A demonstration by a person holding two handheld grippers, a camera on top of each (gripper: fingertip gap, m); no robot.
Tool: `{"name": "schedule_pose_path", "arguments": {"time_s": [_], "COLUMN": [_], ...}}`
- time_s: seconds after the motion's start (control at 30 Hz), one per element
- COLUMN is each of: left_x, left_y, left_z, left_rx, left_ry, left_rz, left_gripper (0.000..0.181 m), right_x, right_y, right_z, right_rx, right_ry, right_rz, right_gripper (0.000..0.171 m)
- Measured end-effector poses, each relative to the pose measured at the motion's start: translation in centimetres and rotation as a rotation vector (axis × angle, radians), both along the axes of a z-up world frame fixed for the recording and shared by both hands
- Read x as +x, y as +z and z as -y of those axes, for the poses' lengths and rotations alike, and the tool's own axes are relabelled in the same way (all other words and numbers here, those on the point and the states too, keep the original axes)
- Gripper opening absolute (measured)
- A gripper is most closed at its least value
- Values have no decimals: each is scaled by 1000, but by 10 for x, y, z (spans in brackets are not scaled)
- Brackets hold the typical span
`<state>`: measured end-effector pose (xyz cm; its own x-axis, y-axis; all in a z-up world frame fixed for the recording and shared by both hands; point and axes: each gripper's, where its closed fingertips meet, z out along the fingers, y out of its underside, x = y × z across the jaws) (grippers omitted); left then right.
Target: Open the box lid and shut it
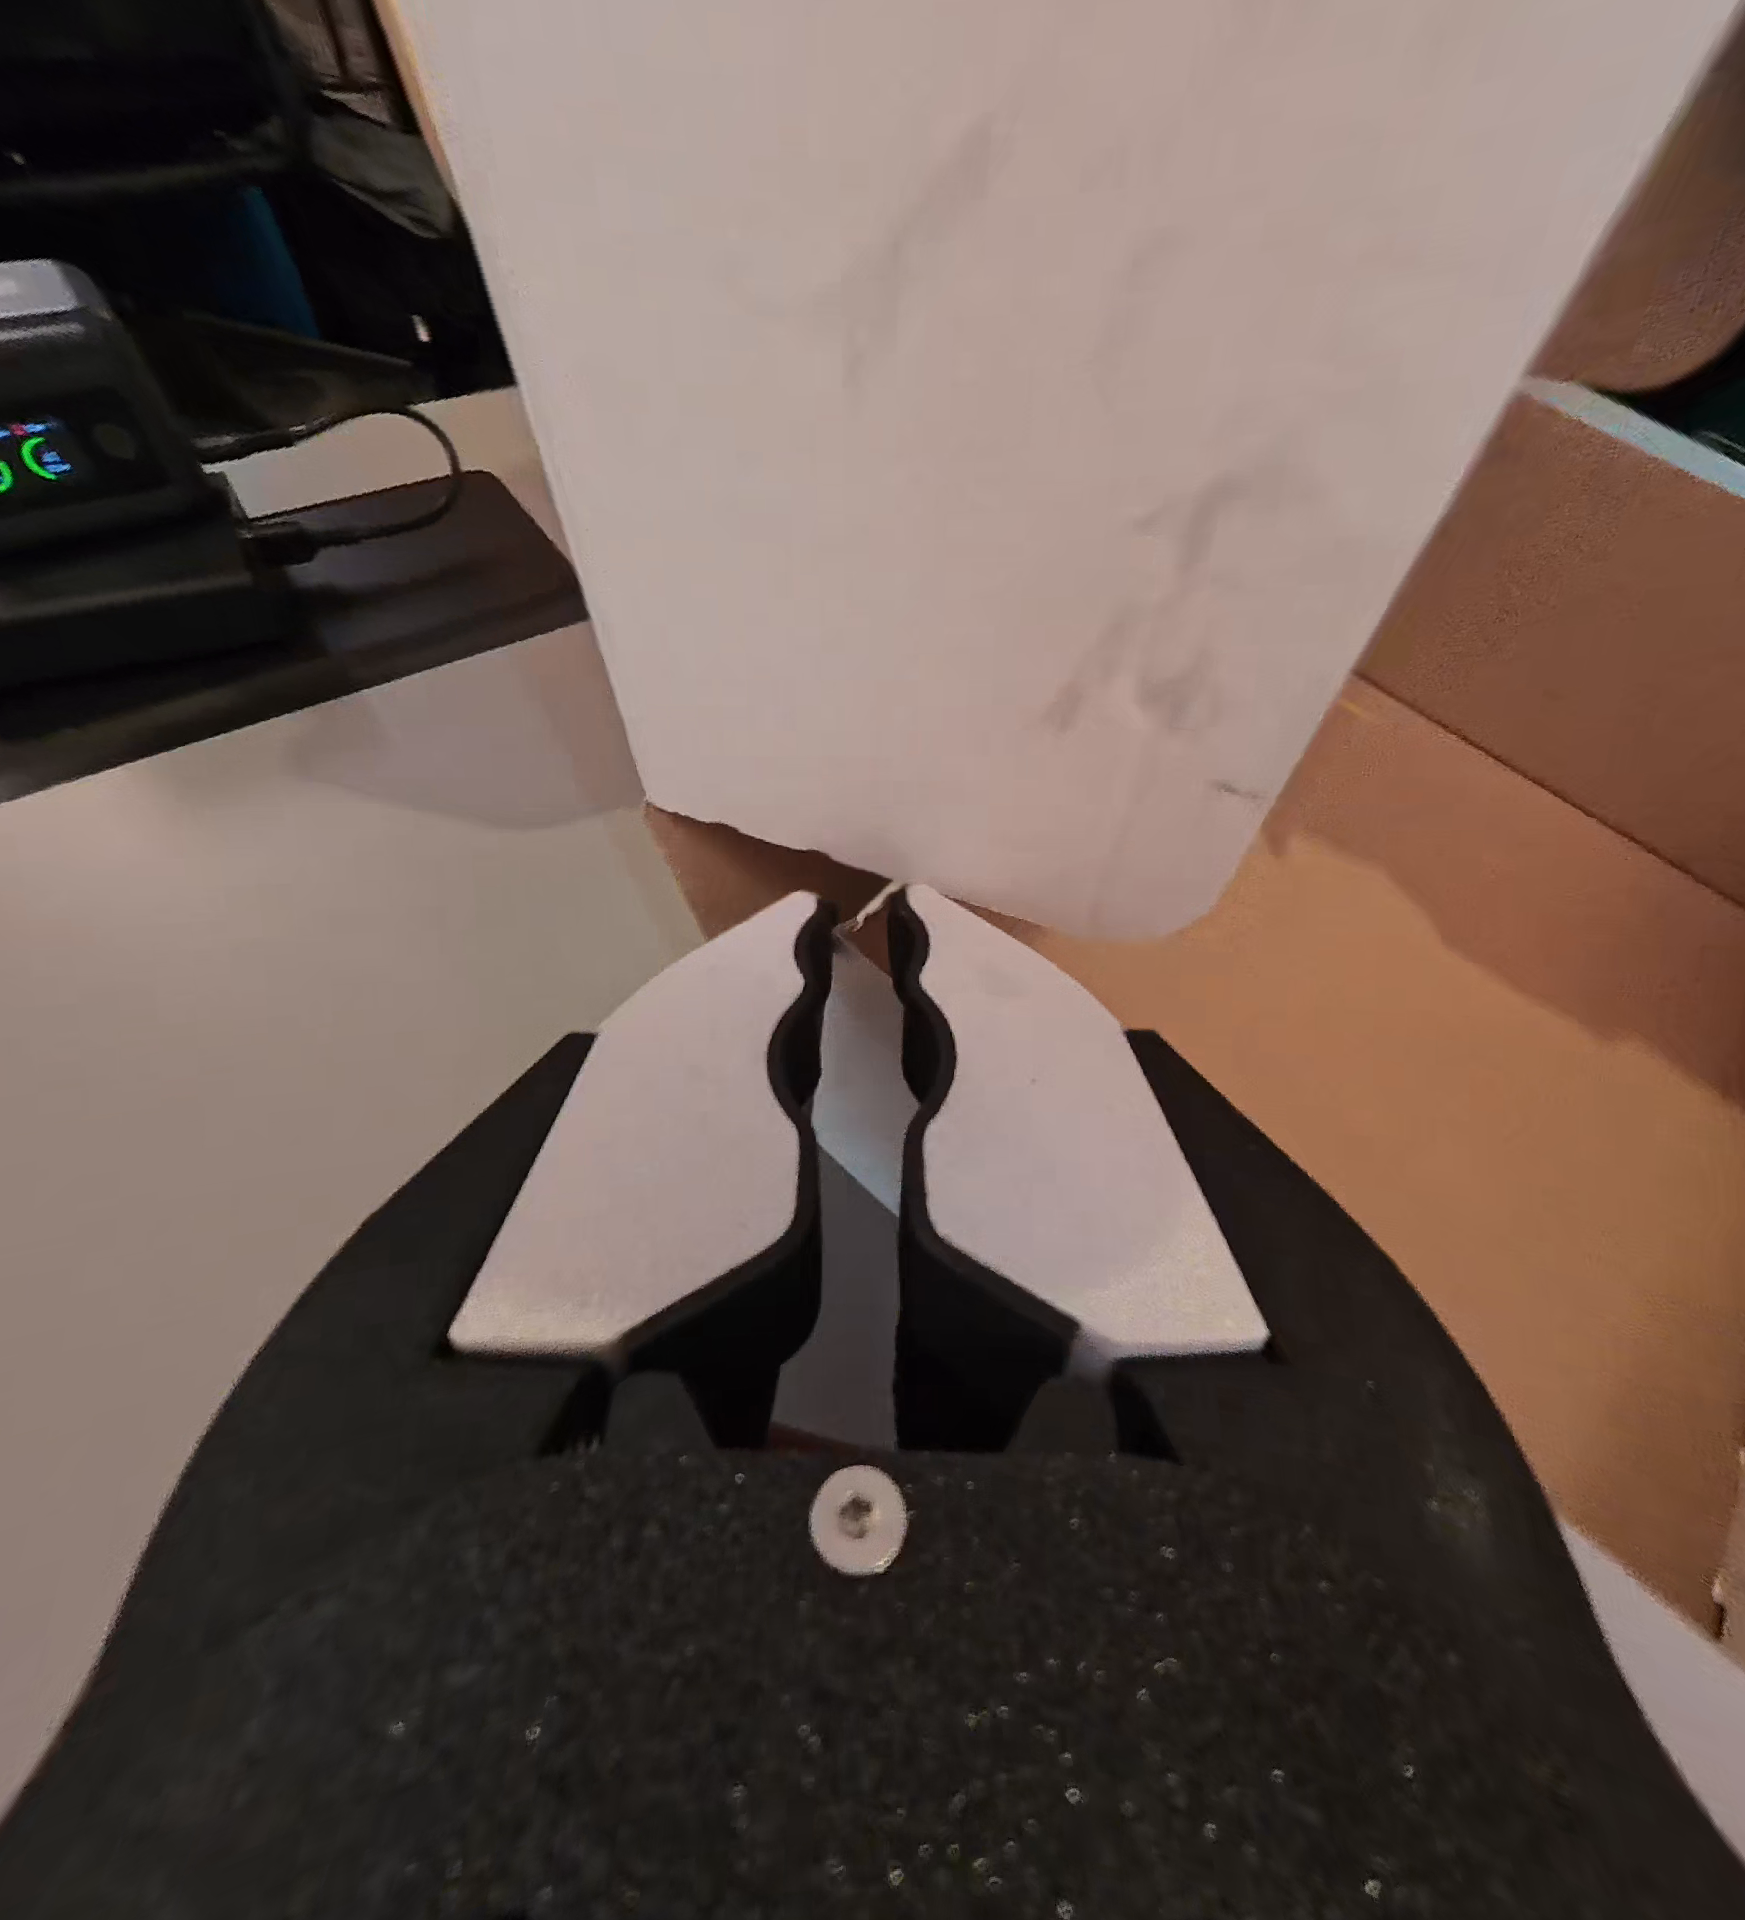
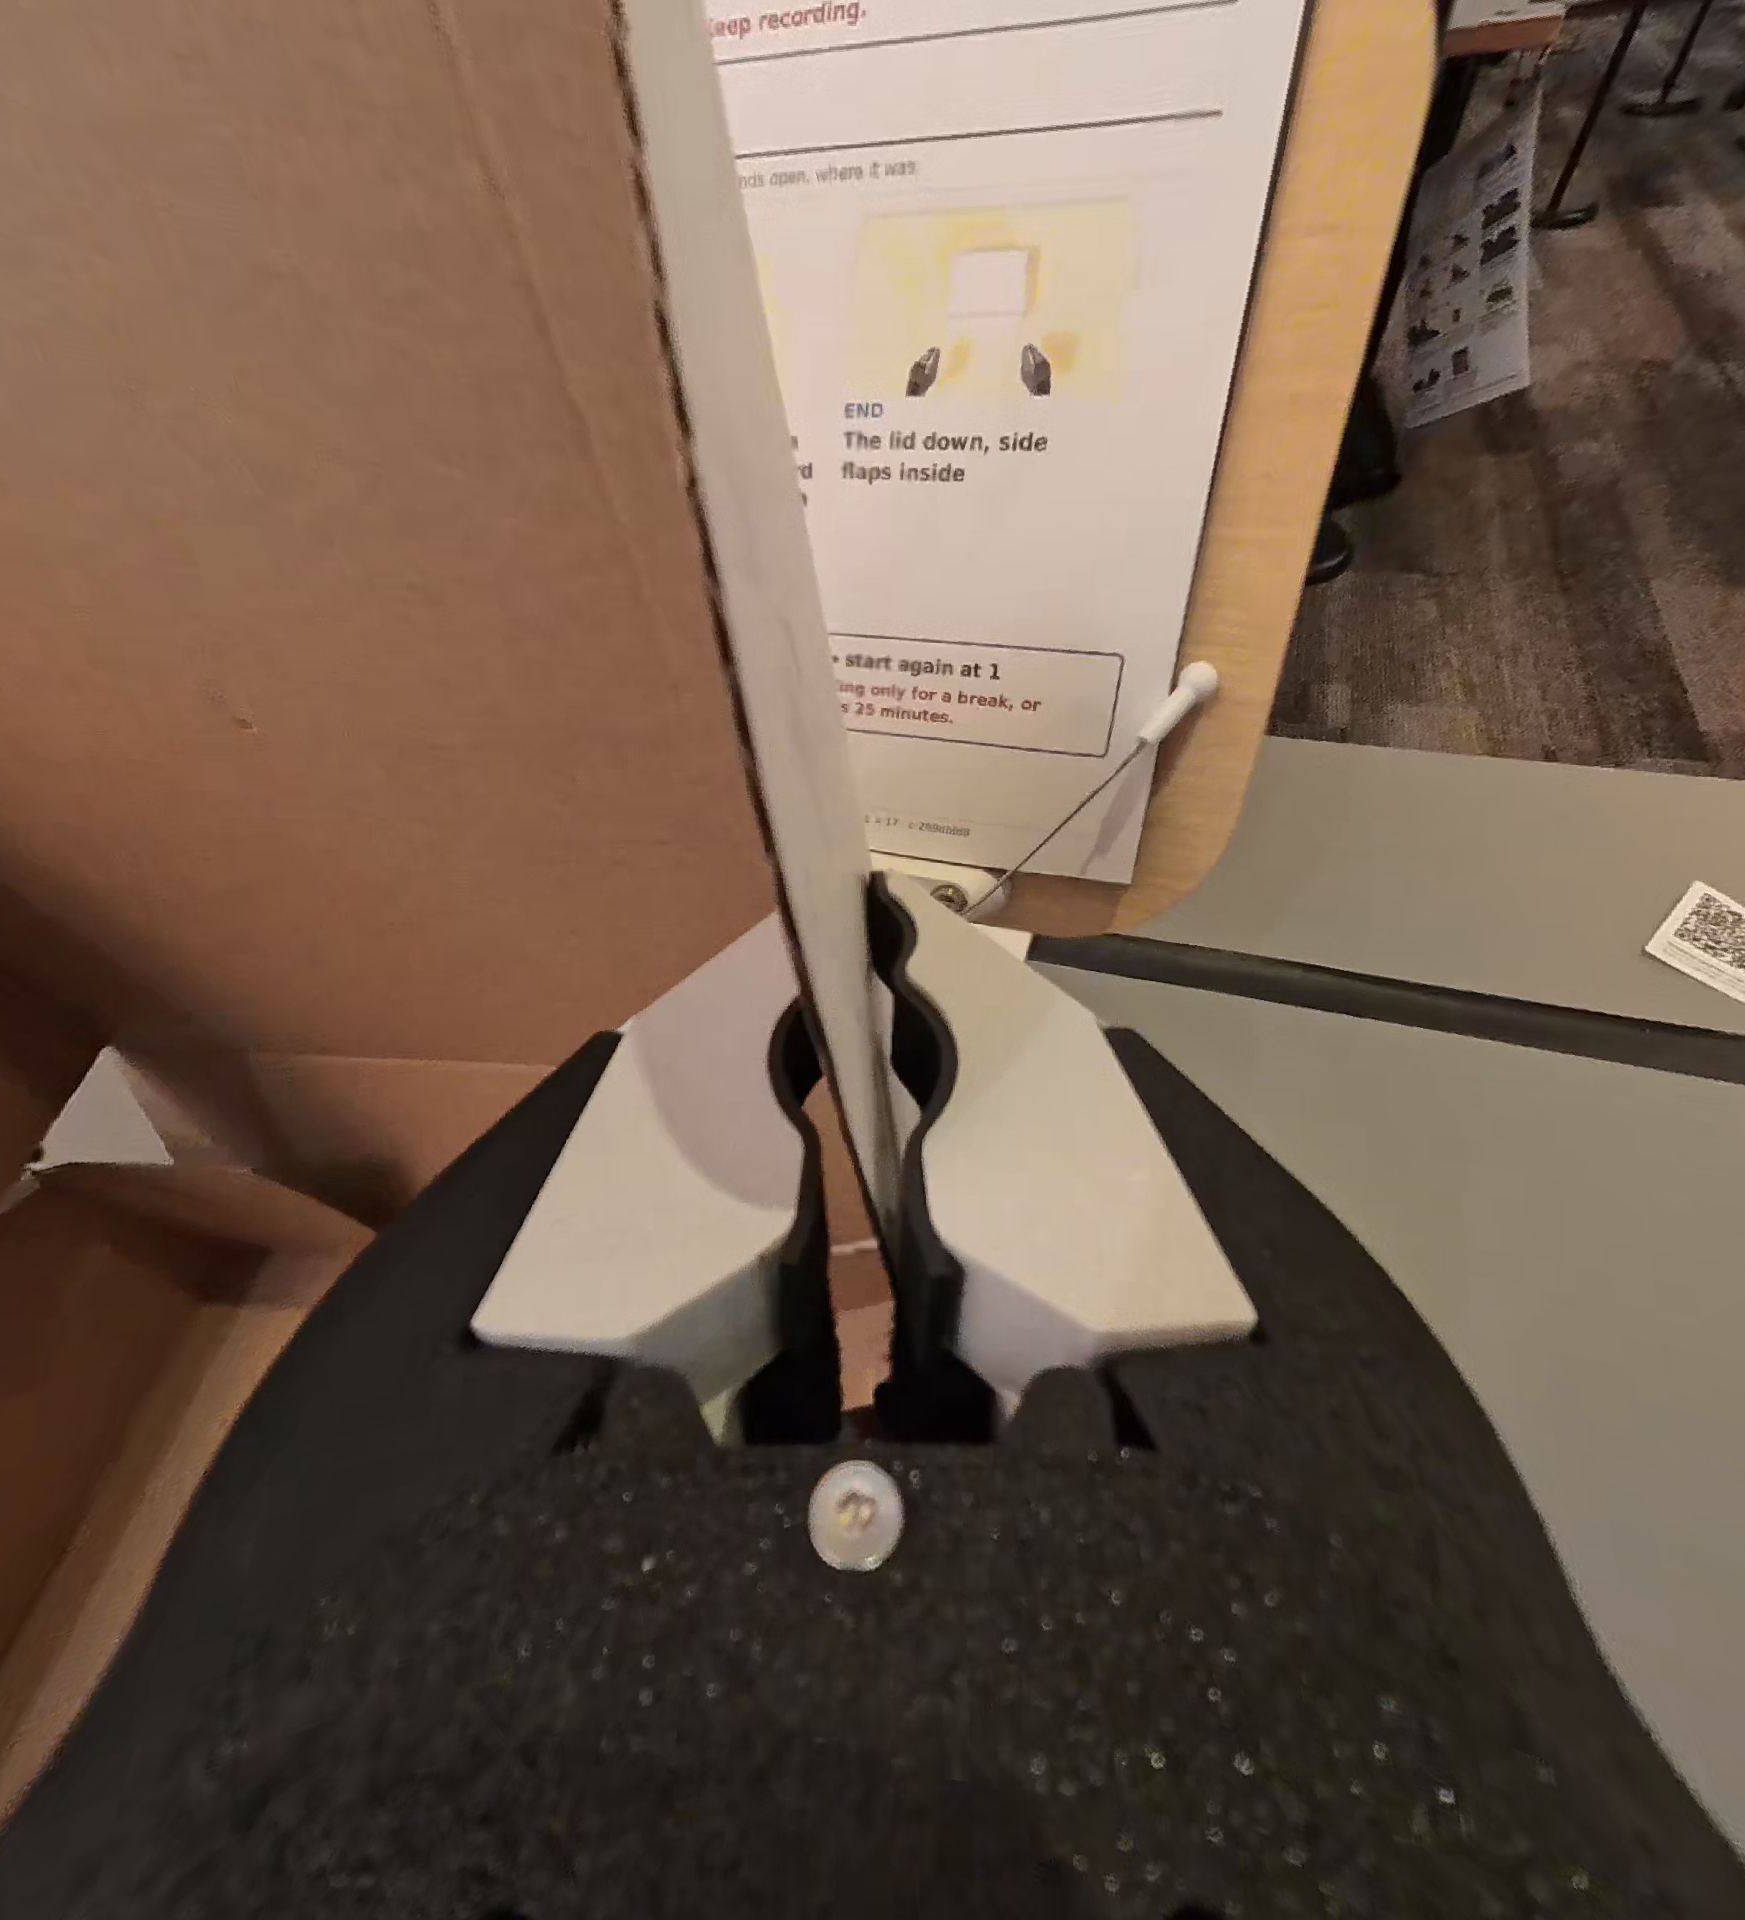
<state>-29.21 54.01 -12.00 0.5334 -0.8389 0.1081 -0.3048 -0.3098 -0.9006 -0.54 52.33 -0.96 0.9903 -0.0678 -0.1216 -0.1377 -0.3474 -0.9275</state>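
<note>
The cardboard box is brown inside and white outside, and it stands open on the table. Its lid is raised. In the left wrist view a white lid flap with a rounded corner rises in front of me. My left gripper is closed at that flap's lower edge, with a thin strip of card between the pads. In the right wrist view the lid panel stands edge-on, brown to the left and white to the right. My right gripper is shut on its edge. The open box interior lies at the lower left.
A black device with a lit screen and cables sits at the left on the white table. A wooden board with a printed sheet stands behind the lid. A small printed card lies on the grey table. Carpeted floor lies beyond. Spacing between my two grippers at the tips: around 30 centimetres.
</note>
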Motion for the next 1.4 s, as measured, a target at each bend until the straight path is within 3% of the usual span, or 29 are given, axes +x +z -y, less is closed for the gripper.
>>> {"name": "schedule_pose_path", "arguments": {"time_s": [0.57, 0.7, 0.9, 1.07, 1.4], "left_x": [6, 9, 5, 5, 3], "left_y": [2, 2, 3, 3, 4], "left_z": [-1, 1, 3, 4, 6], "left_rx": [73, 77, 95, 108, 116], "left_ry": [197, 209, 218, 248, 245], "left_rz": [19, 48, 11, 24, 16], "left_gripper": [5, 5, 4, 4, 2], "right_x": [-9, -9, -16, -12, -1], "right_y": [-6, -4, 3, -2, -17], "right_z": [84, 87, 81, 86, 92], "right_rx": [86, 90, -13, -80, -271], "right_ry": [-13, -115, -162, -139, 40], "right_rz": [-100, -5, 291, 175, 373], "right_gripper": [3, 2, 1, 1, 5]}}
